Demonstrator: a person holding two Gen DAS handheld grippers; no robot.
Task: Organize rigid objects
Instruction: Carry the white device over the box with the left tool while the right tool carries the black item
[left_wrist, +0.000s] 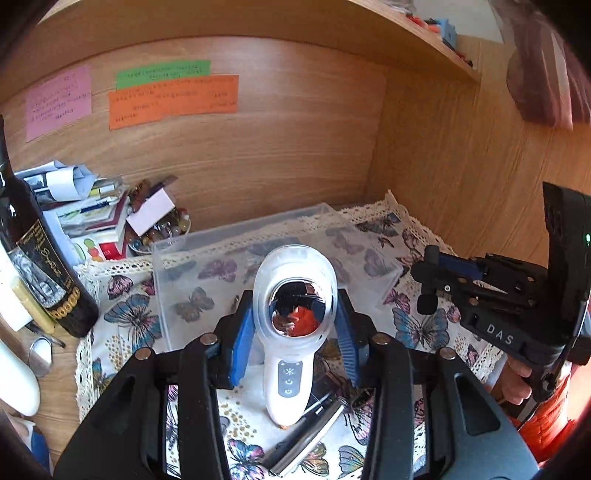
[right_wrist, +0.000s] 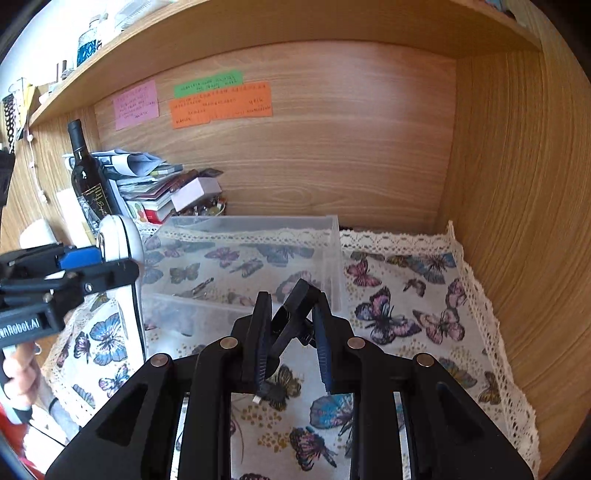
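Note:
My left gripper is shut on a white handheld device with a mirror-like round face, held upright just in front of the clear plastic bin. The device also shows at the left of the right wrist view. My right gripper is shut on a black clip-like object, held above the near edge of the clear bin. The right gripper also shows at the right of the left wrist view. A small dark item lies inside the bin.
A butterfly-print cloth with lace trim covers the desk inside a wooden alcove. A dark wine bottle and a pile of papers and books stand at the left. A flat silver-and-black object lies under my left gripper.

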